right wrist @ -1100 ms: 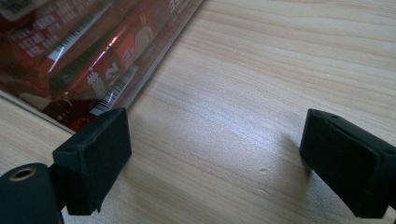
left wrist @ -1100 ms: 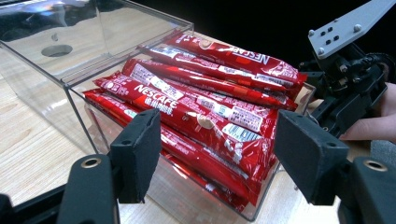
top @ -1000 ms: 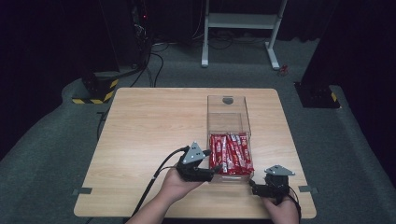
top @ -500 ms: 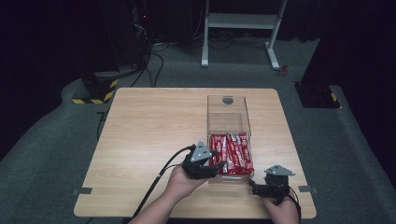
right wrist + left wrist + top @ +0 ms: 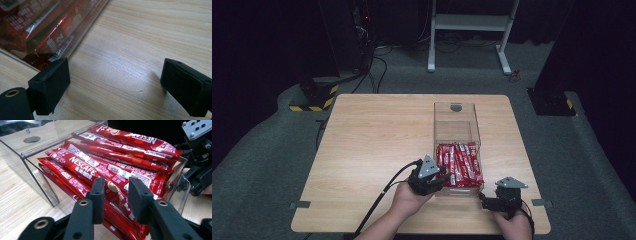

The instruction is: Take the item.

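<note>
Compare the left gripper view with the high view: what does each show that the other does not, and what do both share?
Left gripper view alone: the Nescafe lettering on the red sachets and the left gripper open just above one. High view alone: the whole wooden table, the person's hands, the white stand behind. Both: the clear box, the sachets, the right gripper.

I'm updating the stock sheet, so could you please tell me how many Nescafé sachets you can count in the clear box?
About 7 Nescafé sachets are visible, all piled lengthwise in the near end of the clear acrylic box, beside the left claw. More probably lie hidden beneath.
</note>
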Motion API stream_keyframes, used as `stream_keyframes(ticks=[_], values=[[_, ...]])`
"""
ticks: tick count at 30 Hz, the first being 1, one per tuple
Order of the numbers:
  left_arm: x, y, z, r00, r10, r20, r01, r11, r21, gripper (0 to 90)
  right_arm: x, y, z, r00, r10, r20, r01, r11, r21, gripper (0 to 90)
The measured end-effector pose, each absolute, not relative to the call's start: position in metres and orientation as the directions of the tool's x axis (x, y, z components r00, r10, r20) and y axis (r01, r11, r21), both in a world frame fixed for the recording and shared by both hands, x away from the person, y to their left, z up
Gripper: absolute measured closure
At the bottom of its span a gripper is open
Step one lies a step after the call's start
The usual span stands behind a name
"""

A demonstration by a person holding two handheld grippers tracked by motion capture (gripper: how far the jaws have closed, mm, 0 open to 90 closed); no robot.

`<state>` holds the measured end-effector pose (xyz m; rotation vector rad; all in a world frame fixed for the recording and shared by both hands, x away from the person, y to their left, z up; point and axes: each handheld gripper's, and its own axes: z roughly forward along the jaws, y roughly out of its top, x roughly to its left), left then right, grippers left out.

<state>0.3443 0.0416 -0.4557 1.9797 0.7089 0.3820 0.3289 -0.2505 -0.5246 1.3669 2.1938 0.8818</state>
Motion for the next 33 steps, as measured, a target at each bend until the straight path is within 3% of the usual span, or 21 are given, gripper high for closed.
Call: stream_keyframes(ticks=[6, 11, 33], values=[[0.345, 0.043, -0.459, 0.792, 0.608, -0.053, 0.334, -0.359, 0.872, 82.2, 0.329, -0.25, -0.525, -0.437, 0.9, -0.011, 0.642, 0.32, 0.697, 8.7], [0.345, 0.045, -0.46, 0.79, 0.607, -0.081, 0.353, -0.343, 0.871, 88.1, 0.329, -0.25, -0.525, -0.436, 0.9, -0.012, 0.642, 0.32, 0.697, 8.7], [0.338, 0.066, -0.454, 0.791, 0.589, -0.165, 0.356, -0.224, 0.907, 89.9, 0.329, -0.25, -0.525, -0.436, 0.9, -0.012, 0.642, 0.32, 0.697, 8.7]])
